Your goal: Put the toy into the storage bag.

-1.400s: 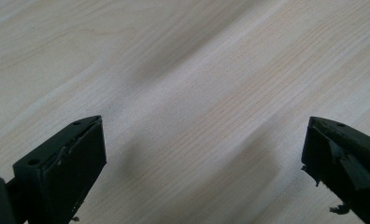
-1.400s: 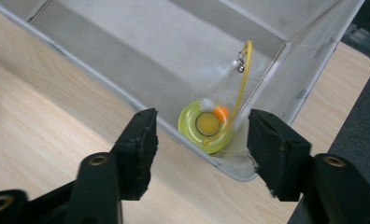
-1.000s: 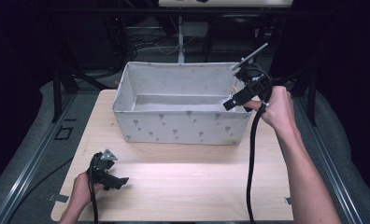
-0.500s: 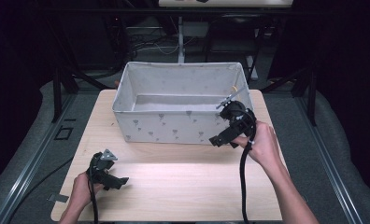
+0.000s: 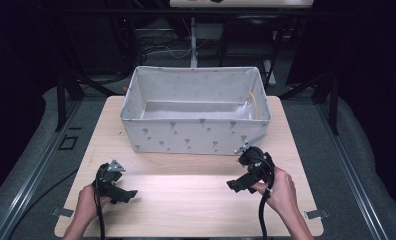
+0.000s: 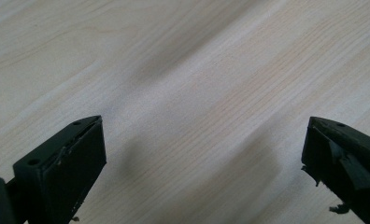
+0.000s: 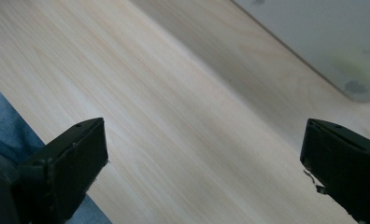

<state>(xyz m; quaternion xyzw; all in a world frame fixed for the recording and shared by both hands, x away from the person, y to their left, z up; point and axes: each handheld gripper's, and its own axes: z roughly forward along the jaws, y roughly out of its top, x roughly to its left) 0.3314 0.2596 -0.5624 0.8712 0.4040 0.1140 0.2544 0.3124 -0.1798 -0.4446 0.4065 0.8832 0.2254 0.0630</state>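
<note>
Pale wood grain of the table lies under both grippers at the near edge. The left gripper rests low near the front left corner, its jaws spread wide over bare wood with nothing between them. The right gripper sits toward the front right, just in front of the fabric bin; its jaws have just been opening and stand wide apart, empty. Farther back, the grey bin with small printed marks stands upright on the table's far half.

Pale wood table — grey floor, dark surroundings.
</note>
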